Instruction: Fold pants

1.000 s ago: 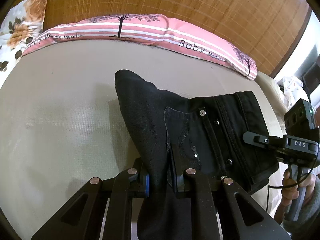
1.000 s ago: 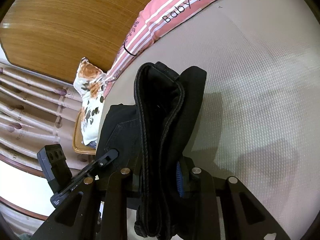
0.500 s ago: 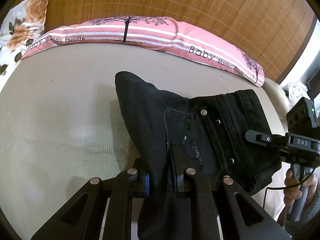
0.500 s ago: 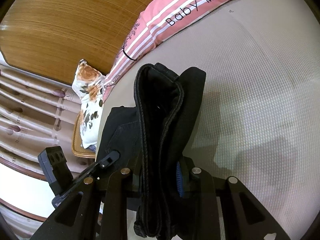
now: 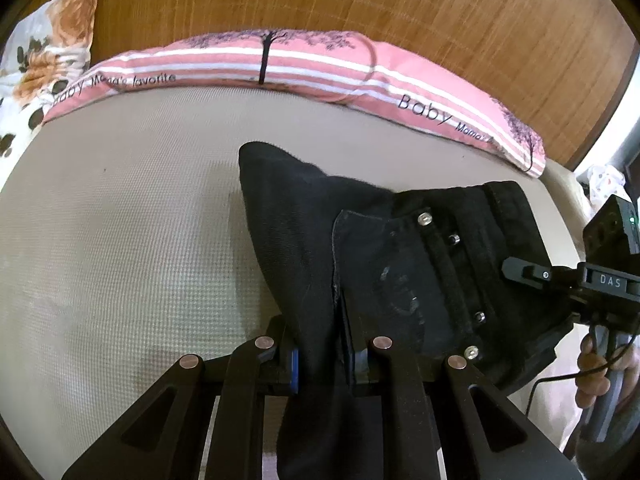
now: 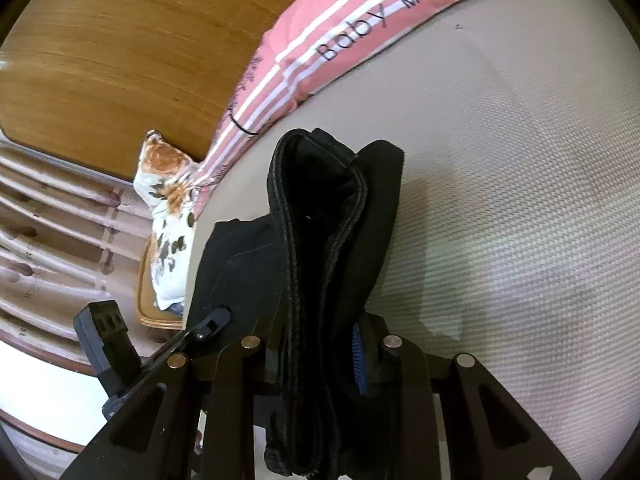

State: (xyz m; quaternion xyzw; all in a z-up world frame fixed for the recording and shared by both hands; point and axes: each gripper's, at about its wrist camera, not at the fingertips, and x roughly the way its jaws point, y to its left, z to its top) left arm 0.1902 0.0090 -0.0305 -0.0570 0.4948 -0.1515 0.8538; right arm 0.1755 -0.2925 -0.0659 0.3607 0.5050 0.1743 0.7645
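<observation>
Over the beige bed, left tool and right tool each pinch the black jeans nearly closed, so lowering both evenly should lay the fold flat.

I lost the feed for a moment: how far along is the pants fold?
Done: the black denim pants look doubled over already, layers stacked at the waistband.
In hand: the left gripper and right gripper both clamp the bundle above the beige mattress.
Left: lay it flat, make any last fold, release.
</observation>
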